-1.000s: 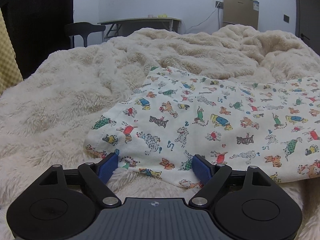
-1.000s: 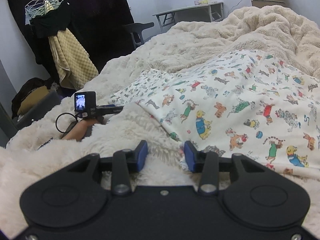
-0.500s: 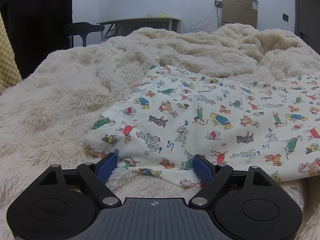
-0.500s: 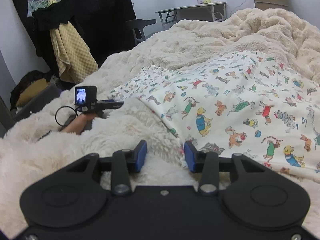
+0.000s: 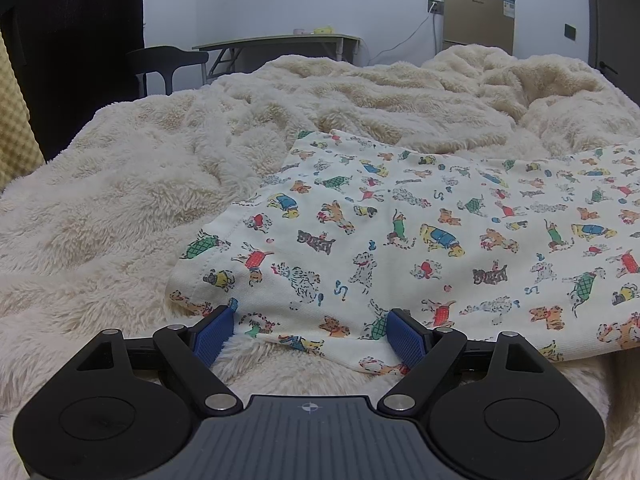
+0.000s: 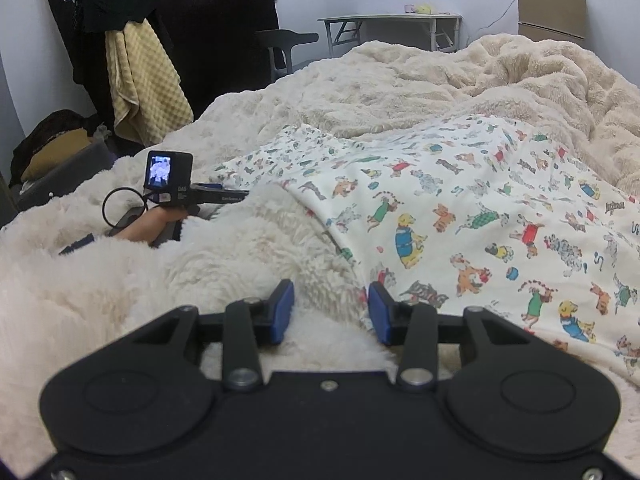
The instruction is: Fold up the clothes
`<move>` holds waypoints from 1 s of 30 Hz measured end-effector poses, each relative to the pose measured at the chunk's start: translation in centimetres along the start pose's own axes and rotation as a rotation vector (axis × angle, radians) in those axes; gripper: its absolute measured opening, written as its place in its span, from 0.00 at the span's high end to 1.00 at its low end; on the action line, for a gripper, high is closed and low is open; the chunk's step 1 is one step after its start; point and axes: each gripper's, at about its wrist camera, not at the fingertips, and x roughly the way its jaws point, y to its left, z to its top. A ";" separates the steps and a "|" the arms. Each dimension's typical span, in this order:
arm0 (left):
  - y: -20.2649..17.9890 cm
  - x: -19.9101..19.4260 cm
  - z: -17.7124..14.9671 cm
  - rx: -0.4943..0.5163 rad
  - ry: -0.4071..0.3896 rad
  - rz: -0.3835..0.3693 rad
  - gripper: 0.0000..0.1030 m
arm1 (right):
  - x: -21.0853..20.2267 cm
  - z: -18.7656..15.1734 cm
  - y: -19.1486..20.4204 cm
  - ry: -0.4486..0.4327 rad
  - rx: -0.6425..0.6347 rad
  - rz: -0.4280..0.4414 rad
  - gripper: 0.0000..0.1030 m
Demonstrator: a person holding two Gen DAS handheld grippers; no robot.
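Left tongs [image 5: 308,334]: jaws spread wide, low at the near hem of the garment [image 5: 420,248]; the hem lies between the blue pads [image 5: 210,336], nothing gripped.
Right tongs [image 6: 330,312]: jaws partly open over the fluffy blanket [image 6: 240,256], the right pad just at the garment's near left edge; contact is hard to tell.
Garment: cream cloth printed with cartoon dogs, spread flat on the bed, reaching right and far.
Left hand [image 6: 152,224]: seen left in the right wrist view, half sunk in the blanket.
Far: folding surface [image 5: 276,40], dark chair [image 5: 168,60], small fridge [image 5: 478,16] against the wall.
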 end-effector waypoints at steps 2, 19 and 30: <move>0.0 0.0 0.0 -0.001 -0.001 0.000 0.22 | 0.0 0.0 0.0 0.002 -0.003 0.000 0.61; -4.3 -4.2 2.9 0.097 -0.109 -0.042 0.24 | -2.0 2.2 -1.6 -0.113 0.024 -0.027 0.60; -4.1 -1.3 0.0 0.082 -0.030 -0.053 0.18 | -0.5 0.9 0.2 0.024 -0.055 0.008 0.61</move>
